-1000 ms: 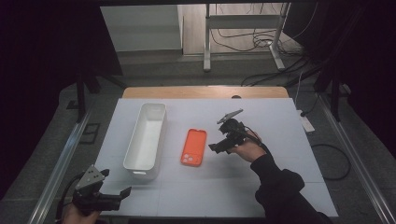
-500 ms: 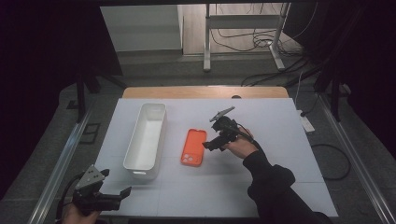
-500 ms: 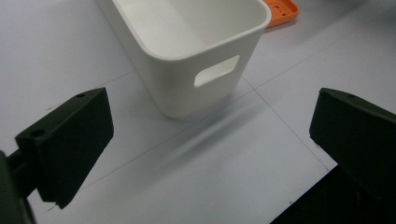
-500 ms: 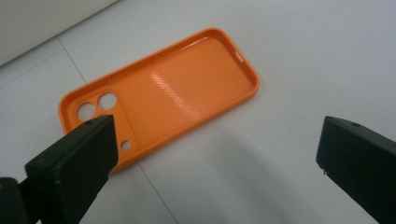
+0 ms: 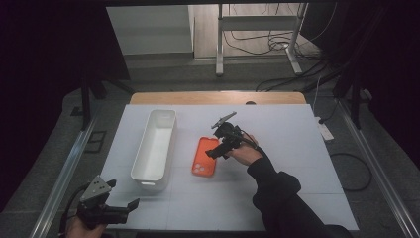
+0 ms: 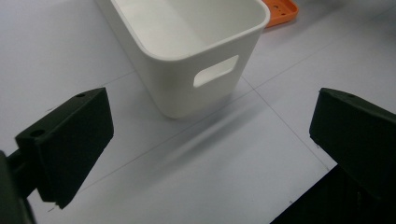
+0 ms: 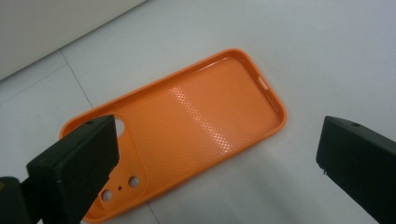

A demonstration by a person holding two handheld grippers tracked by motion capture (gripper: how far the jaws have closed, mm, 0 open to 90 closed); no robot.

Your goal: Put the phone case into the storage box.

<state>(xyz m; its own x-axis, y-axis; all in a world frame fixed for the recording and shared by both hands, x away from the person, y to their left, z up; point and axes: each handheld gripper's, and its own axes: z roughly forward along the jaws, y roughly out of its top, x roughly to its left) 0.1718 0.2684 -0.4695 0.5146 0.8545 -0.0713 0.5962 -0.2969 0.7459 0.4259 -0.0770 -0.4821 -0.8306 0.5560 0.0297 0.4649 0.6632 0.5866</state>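
You are holding your right tool (image 5: pixel 218 151), jaws wide and empty, just above the orange rubbery phone case (image 7: pixel 187 135), straddling its long axis.

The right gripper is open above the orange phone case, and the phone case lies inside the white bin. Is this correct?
Not quite. The right gripper is open above the orange phone case, but the case lies on the table beside the white bin, not inside it. The high view shows the two apart, with the bin empty.
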